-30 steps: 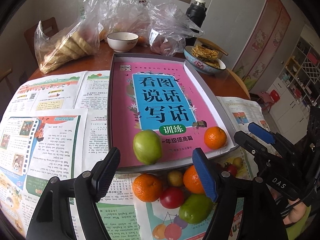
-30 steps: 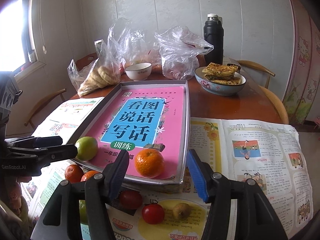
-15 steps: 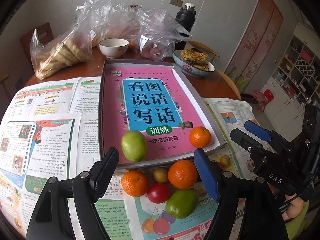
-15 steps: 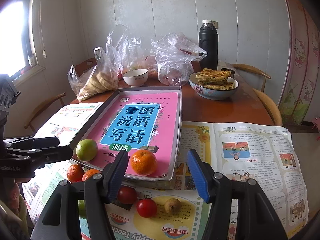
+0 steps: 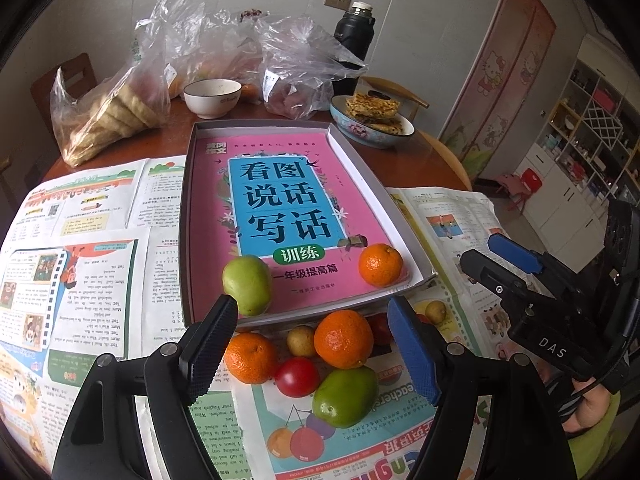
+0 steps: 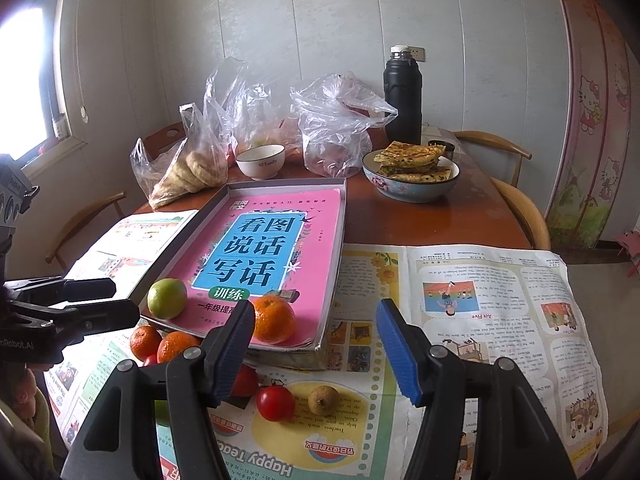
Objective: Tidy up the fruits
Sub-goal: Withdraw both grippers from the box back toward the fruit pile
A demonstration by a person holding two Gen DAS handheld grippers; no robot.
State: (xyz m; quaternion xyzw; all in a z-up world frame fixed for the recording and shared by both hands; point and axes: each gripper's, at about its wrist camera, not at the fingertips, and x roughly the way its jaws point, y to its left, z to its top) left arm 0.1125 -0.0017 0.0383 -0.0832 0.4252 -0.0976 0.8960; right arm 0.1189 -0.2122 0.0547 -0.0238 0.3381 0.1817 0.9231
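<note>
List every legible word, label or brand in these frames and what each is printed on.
"看图说话写话", "训练": pink book in the tray.
"DAS": right gripper.
"nRobot.AI" (start cut off): left gripper.
"Family": white bowl.
"Happy Teac…", upside down: newspaper.
"Act Five", upside down: newspaper page.
Other newsprint and the book's small lines: too small to read.

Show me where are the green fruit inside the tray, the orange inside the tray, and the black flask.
green fruit (image 5: 247,285), left wrist view, middle of its skin.
orange (image 5: 380,265), left wrist view, its centre.
black flask (image 6: 402,100), right wrist view, its body.

green fruit (image 5: 247,285) and orange (image 5: 380,265) in tray (image 5: 404,216)
</note>
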